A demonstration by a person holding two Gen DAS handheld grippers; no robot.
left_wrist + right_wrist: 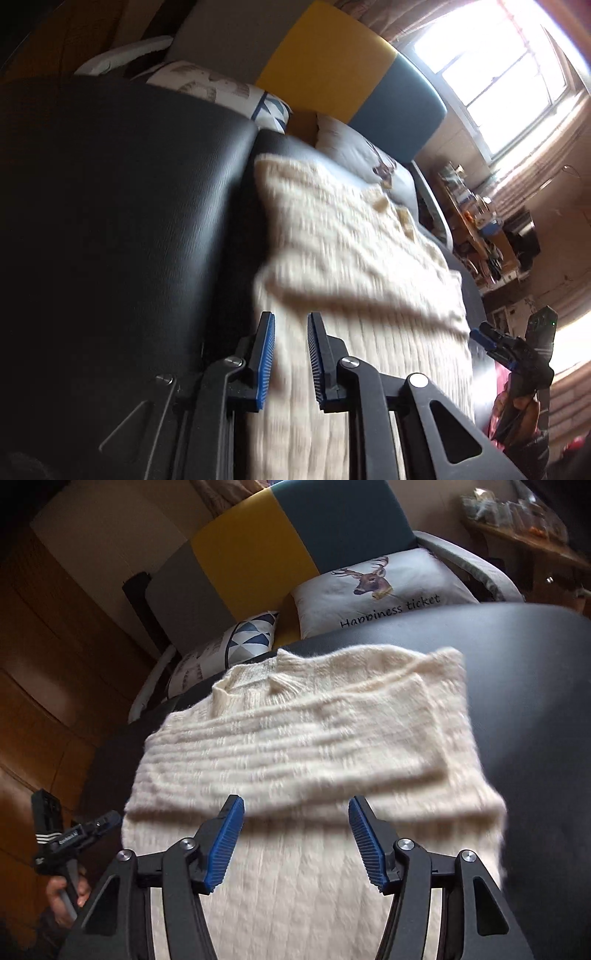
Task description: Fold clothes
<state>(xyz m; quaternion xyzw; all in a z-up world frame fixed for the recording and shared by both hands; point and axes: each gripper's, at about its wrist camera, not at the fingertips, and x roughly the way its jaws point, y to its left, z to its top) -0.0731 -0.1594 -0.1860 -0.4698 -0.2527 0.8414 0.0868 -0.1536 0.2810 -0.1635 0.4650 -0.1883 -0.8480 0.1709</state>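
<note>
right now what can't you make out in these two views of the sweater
- Sweater hem: cut off by the bottom edge in both views, behind the right tool and left tool.
- Knit pattern: motion blur in the left wrist view.
- Shelf items: too small, washed out by the window.
- Pillow lettering: partly hidden by the black cushion.

Cream ribbed-knit sweater [295,738] filled frame centre on a glossy black leather surface [535,701]. Gripper finger pads [225,843] were blue, ridged, on black arms. Upper frame: chair back [258,550] in grey, yellow, teal blocks; white deer-print cushion [380,590] with black lettering; blue-and-white triangle-pattern cushion [251,638]. Brown wood panelling [55,646] at left.
</note>
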